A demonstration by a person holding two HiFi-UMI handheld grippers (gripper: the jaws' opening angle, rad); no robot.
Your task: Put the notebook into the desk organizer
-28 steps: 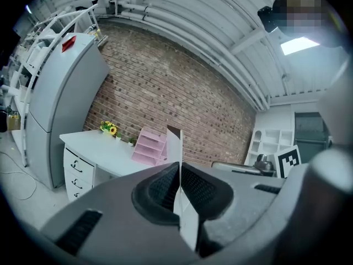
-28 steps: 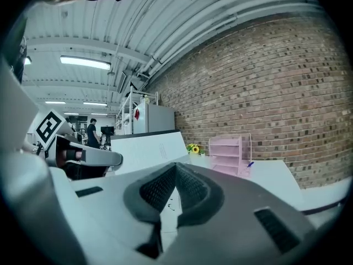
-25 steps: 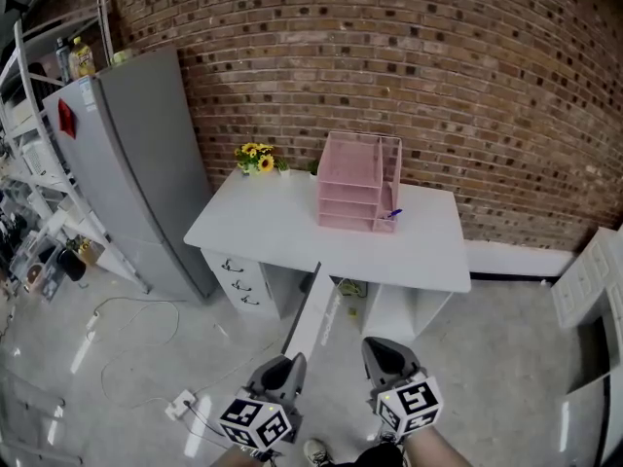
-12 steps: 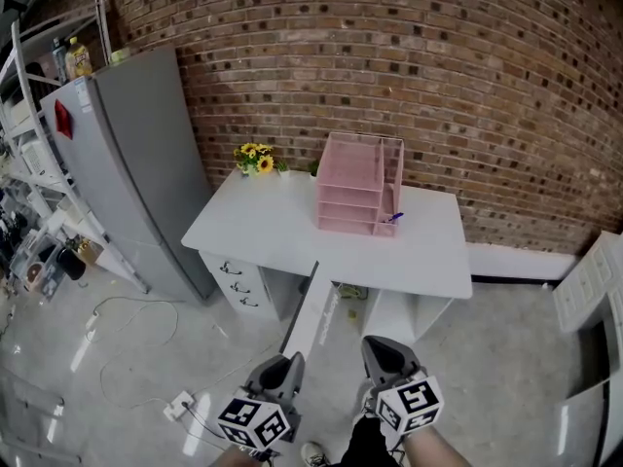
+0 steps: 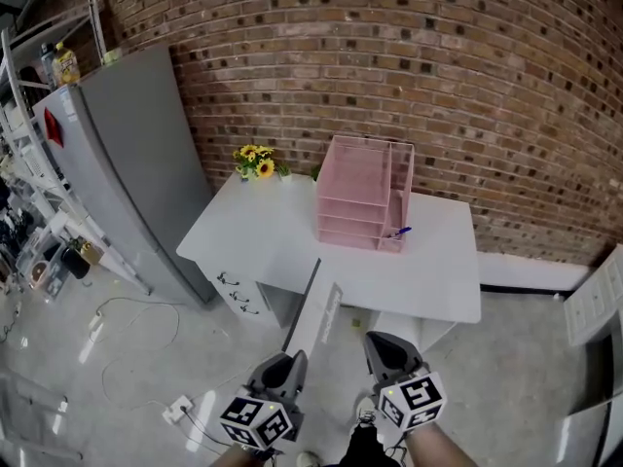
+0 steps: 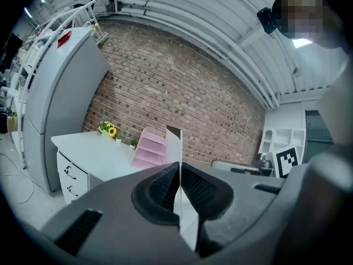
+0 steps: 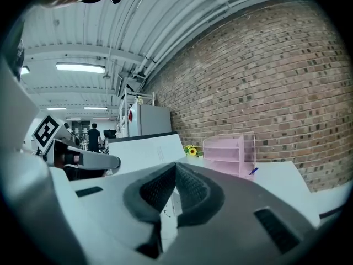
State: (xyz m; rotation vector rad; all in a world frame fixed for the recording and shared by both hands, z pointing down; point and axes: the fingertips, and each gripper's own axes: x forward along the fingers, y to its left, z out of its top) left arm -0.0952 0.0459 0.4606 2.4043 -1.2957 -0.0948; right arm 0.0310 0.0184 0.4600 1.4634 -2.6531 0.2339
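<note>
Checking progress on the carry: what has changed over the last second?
The person has walked closer to the desk: it and the pink organizer look slightly larger and nearer in the head view. The left claw stays shut on the notebook; nothing on the desk moved.

— We draw nearer the desk [image 5: 263, 236]: in the head view it and the pink desk organizer [image 5: 352, 195] stand larger than a second ago.
— And the scene spreads outward. The fridge [image 5: 122, 163] slides toward the left edge, and the desk's front edge drops lower in the frame, closer to us.
</note>
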